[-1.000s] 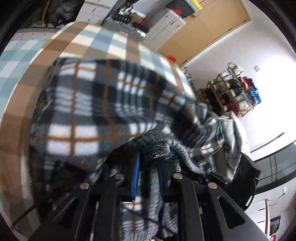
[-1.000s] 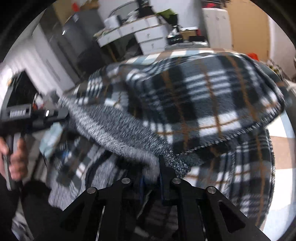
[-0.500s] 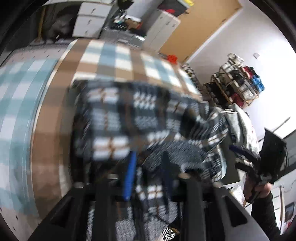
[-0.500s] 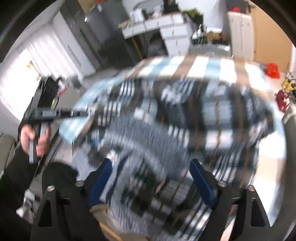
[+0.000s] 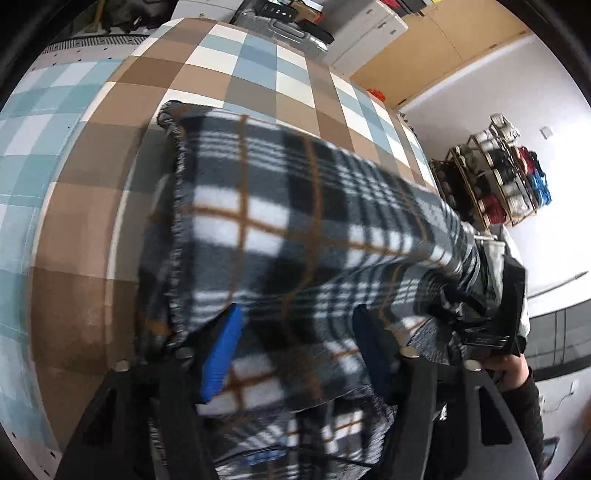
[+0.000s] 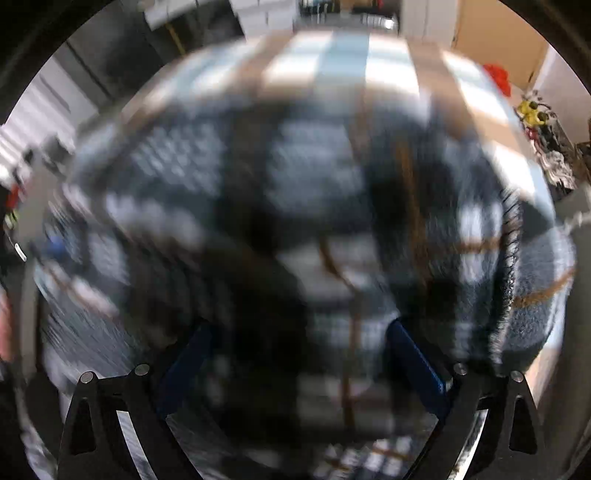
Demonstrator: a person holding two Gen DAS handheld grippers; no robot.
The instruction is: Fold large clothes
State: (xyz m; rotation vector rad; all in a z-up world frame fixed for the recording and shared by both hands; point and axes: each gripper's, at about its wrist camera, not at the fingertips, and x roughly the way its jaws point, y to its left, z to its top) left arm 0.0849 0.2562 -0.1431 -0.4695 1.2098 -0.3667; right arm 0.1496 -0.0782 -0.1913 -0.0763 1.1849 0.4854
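A black, white and grey plaid garment [image 5: 295, 221] with thin brown lines lies spread on the table's brown, blue and white checked cloth [image 5: 236, 62]. My left gripper [image 5: 299, 350] hangs low over the garment's near part. Its jaws are opening, and loose fabric lies between the blue pads [image 5: 221, 354] without being pinched. The right wrist view is heavily blurred. There my right gripper [image 6: 301, 358] stands wide open just above the same plaid garment [image 6: 295, 206], with nothing pressed between its blue pads [image 6: 417, 362]. A stitched hem [image 6: 509, 266] runs down the garment's right side.
A person's hand [image 5: 517, 369] with a black gripper body shows at the right of the left wrist view. A wire rack of spools [image 5: 509, 177] stands by the white wall. White drawers [image 5: 369, 33] and a wooden panel [image 5: 443, 48] lie beyond the table. A light grey garment [image 5: 495, 254] lies at the table's right end.
Both grippers were shut on the garment's grey-lined edge and have let it go. The right one opened wide first, the left is spreading. The fabric has dropped flat onto the table.
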